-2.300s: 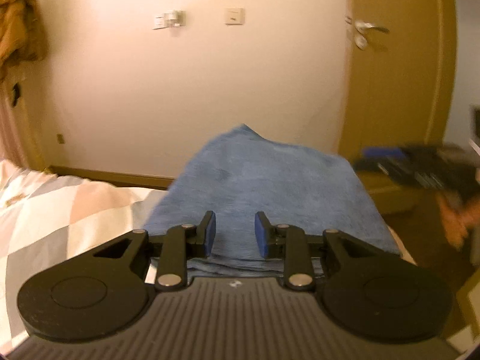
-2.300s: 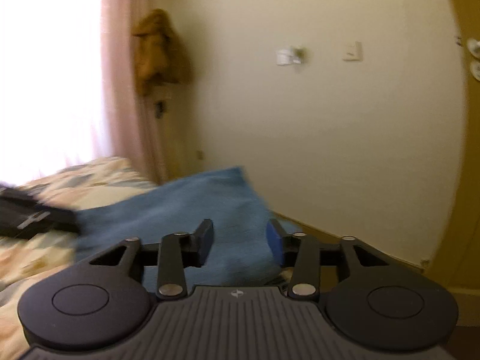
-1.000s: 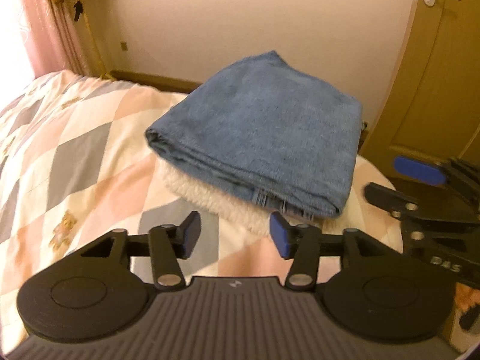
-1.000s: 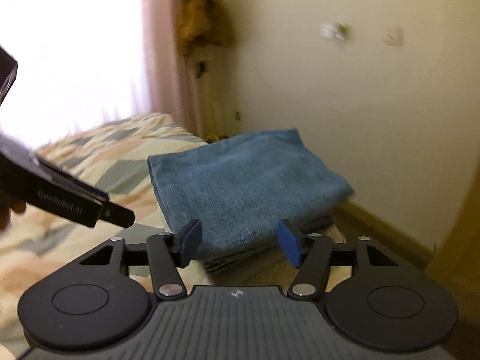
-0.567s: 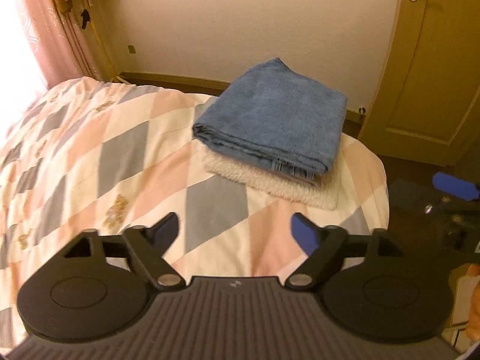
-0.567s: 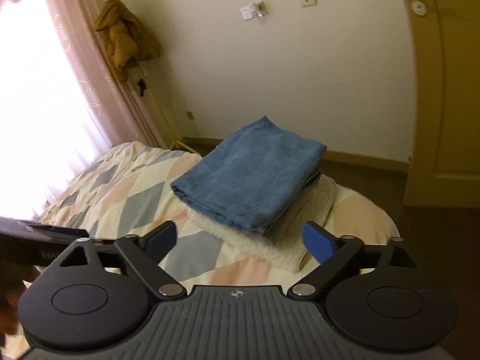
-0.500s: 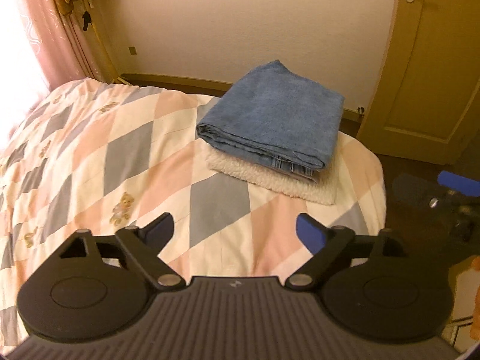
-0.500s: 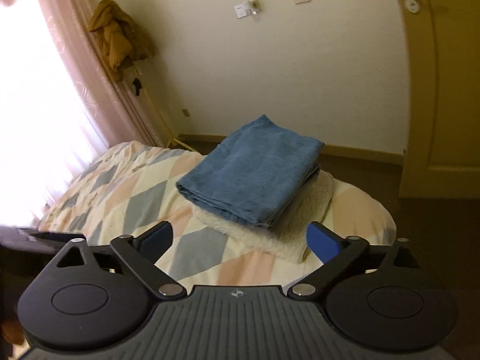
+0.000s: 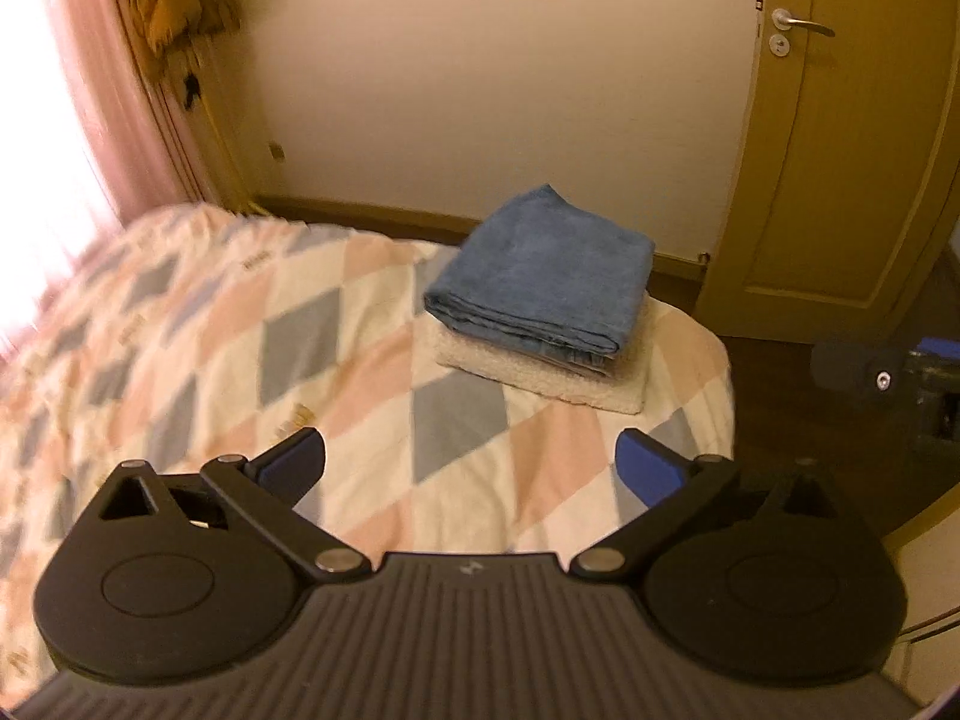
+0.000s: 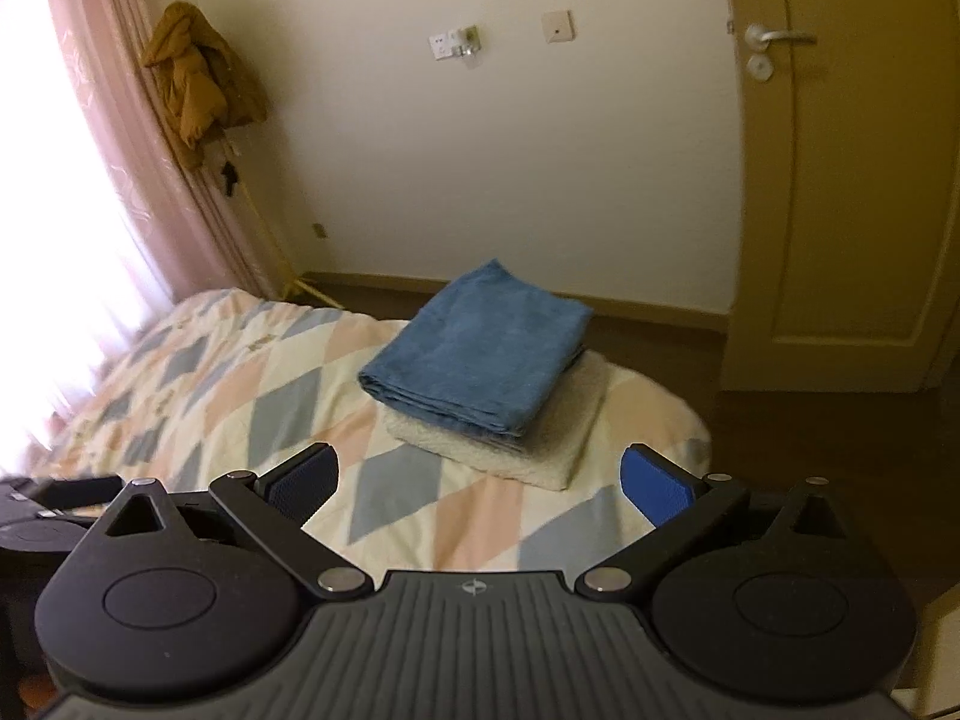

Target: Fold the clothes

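Observation:
A folded blue garment [image 9: 543,276] lies on top of a folded cream fleece item [image 9: 540,369] at the far right corner of the bed. It also shows in the right wrist view [image 10: 480,342], on the cream item [image 10: 540,444]. My left gripper [image 9: 471,462] is wide open and empty, well back from the stack, above the bedspread. My right gripper [image 10: 480,480] is wide open and empty, also well back from the stack. The right gripper shows blurred at the right edge of the left wrist view [image 9: 882,372].
The bed has a pink, grey and white diamond-patterned cover [image 9: 210,330]. A wall and baseboard [image 9: 372,216] run behind the bed, a door [image 9: 840,150] stands at the right, and a pink curtain [image 10: 90,180] with a hanging brown jacket [image 10: 192,78] is at the left.
Both grippers let go of the blue garment, opened wide and drew back from the stack, which now looks smaller and farther away.

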The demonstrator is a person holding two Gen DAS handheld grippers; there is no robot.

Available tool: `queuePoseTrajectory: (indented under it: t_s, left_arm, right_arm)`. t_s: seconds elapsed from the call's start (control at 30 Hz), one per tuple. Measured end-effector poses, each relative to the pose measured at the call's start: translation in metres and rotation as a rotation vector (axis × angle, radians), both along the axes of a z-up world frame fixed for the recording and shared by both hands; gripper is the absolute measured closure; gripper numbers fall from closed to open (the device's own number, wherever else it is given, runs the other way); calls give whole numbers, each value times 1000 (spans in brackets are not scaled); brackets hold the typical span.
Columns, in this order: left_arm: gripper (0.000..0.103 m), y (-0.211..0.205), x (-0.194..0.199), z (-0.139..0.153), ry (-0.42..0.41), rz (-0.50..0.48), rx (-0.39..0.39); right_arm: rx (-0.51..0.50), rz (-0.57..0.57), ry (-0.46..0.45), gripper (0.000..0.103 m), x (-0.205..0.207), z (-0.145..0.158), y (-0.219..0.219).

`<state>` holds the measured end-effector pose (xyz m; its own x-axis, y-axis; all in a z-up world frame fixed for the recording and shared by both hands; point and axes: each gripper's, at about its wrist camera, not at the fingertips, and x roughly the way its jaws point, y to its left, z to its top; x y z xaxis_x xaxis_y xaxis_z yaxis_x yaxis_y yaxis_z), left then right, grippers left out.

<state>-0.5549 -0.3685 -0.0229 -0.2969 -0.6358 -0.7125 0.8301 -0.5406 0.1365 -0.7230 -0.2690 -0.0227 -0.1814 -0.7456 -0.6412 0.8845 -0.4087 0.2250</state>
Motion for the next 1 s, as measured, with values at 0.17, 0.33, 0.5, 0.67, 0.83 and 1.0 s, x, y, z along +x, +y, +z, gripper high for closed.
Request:
queuePoseTrajectory:
  t_s: [0.17,0.33,0.5,0.67,0.83,1.0]
  left_arm:
    - [1,22,7,18,-4,-25,-45]
    - [1,29,11,28,5,-33,-22]
    - [1,35,12,32,5,-35,7]
    - [1,37,6,25,2,-35,35]
    - [1,34,-5,15,-16,-22,59]
    - [1,26,-18,8,-34,7,76]
  right_arm:
    - [6,-14,108,0,21,16,16]
    - [-32,-70,156,0,30,22,31]
    - [8,-49,183,0,34,27,35]
    - [41,-68,166,0,28,20,36]
    - [90,-57,127,0,16,8,33]
    - [124,-25,114,0,2,1,20]
